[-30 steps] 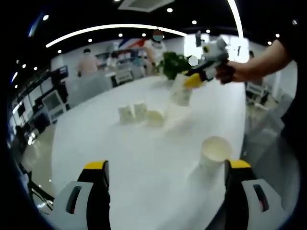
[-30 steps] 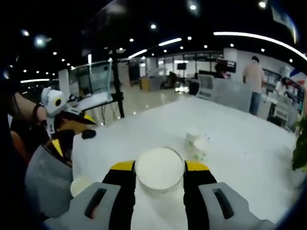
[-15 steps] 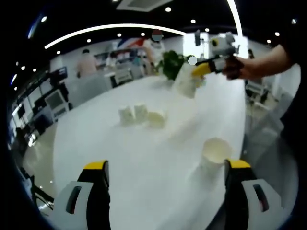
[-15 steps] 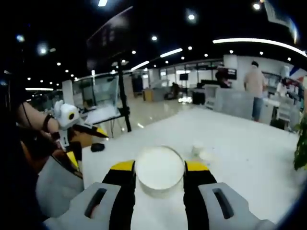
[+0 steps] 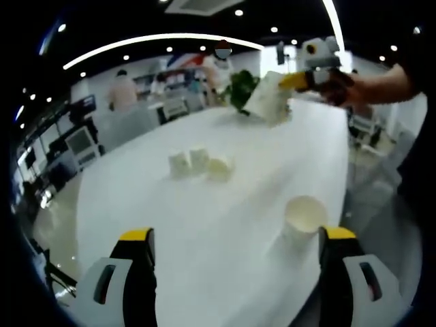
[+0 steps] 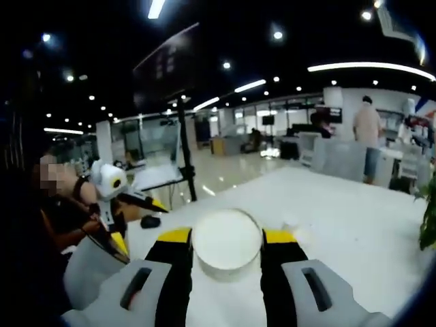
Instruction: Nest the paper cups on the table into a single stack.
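My left gripper (image 5: 237,235) is open and low over the white table (image 5: 204,218), with nothing between its yellow-tipped jaws. One white paper cup (image 5: 305,215) stands upright just ahead of its right jaw. Three more small cups (image 5: 199,162) sit grouped in the middle of the table, the rightmost lying tilted. My right gripper (image 6: 227,240) is shut on a white paper cup (image 6: 227,244). From the left gripper view, that right gripper (image 5: 291,82) holds its cup (image 5: 268,99) tilted, high above the table's far end. The left gripper (image 6: 119,204) appears at the left of the right gripper view.
A green plant (image 5: 242,89) stands at the table's far end, behind the raised cup. A small dark object (image 6: 150,221) lies on the table near the left gripper. People, desks and chairs fill the office behind, and the table's right edge runs close to the near cup.
The right gripper has lifted its cup up off the table and away from the group, higher and farther back. The left gripper and the standing cups have stayed put.
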